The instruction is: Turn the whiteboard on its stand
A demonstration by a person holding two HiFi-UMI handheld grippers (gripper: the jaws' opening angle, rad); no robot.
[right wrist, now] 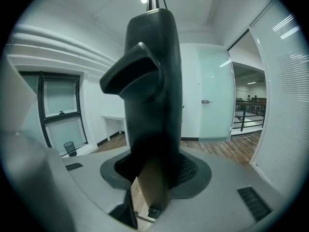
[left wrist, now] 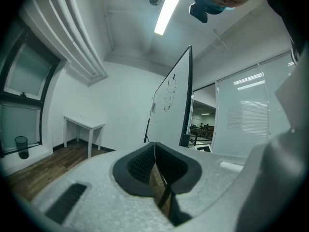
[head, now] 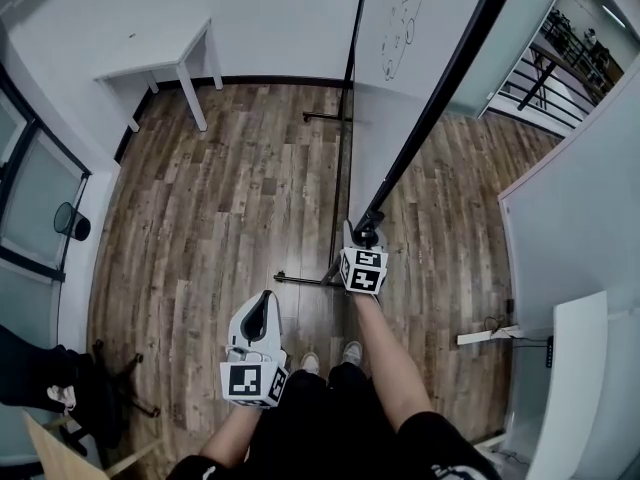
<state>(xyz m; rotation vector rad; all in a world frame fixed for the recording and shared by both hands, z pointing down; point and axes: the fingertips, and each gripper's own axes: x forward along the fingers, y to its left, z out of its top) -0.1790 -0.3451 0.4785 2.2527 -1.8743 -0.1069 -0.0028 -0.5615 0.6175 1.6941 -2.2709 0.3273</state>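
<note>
Turning step: right claw (right wrist: 154,169) pinches the whiteboard (head: 400,68) by its black corner; left claw (left wrist: 154,167) pressed together, empty; next, swing it round

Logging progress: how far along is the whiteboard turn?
Done: right gripper clamped on a corner of the black-framed white whiteboard. In hand: that grip, nothing more shows. Left, apparently: the turn on the thin black metal stand; left gripper shut, empty, away from the board.

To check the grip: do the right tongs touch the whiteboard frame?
Touching. The right gripper view shows the right tongs clamped on the frame.
</note>
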